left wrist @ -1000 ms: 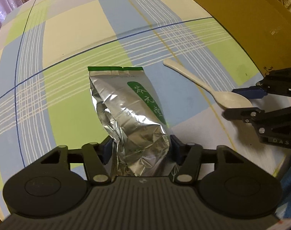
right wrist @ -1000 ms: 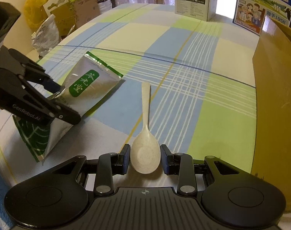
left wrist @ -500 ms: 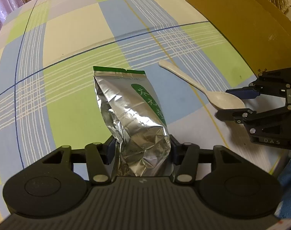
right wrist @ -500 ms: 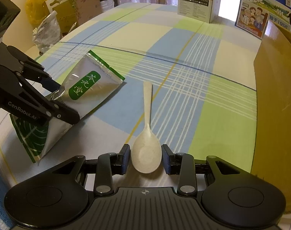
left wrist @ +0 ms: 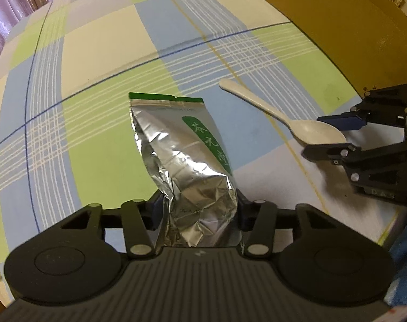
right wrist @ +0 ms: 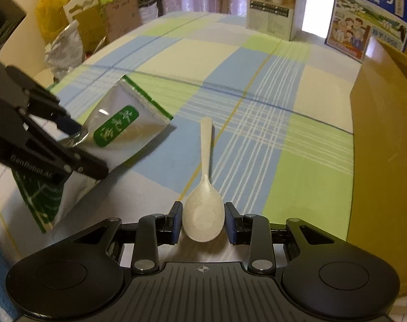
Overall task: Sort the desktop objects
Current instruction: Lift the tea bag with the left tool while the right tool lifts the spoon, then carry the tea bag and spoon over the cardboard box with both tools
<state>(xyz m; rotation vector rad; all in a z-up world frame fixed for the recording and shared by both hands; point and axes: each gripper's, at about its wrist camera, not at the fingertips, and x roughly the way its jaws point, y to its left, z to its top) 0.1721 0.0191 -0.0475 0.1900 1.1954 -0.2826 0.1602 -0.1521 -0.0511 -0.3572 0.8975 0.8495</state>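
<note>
Here, in the left wrist view, we see our left gripper (left wrist: 199, 204) clamped on the crumpled lower end of a silver foil pouch (left wrist: 182, 145); its jaws have just been closing further, and the foil between them is creased and buckled. The pouch has a green top strip and a green label with pale characters, and its far end lies toward the checked tablecloth (left wrist: 96, 61) of blue, green and cream squares. To the right a cream spoon (left wrist: 289, 120), smooth and matte, lies with its handle pointing away, its bowl sitting between the blue pads of our right gripper (left wrist: 335, 134). A brown cardboard box (left wrist: 324, 18) stands close behind.

In the right wrist view, our right gripper (right wrist: 203, 222) is at its narrowest, gripping the oval bowl of the spoon (right wrist: 204, 187) on both sides. The pouch (right wrist: 123, 128) hangs tilted from the left gripper (right wrist: 80, 150) at the left. The cardboard box (right wrist: 383, 147) walls off the right side. Two printed cartons (right wrist: 276, 8) stand at the table's far edge.
</note>
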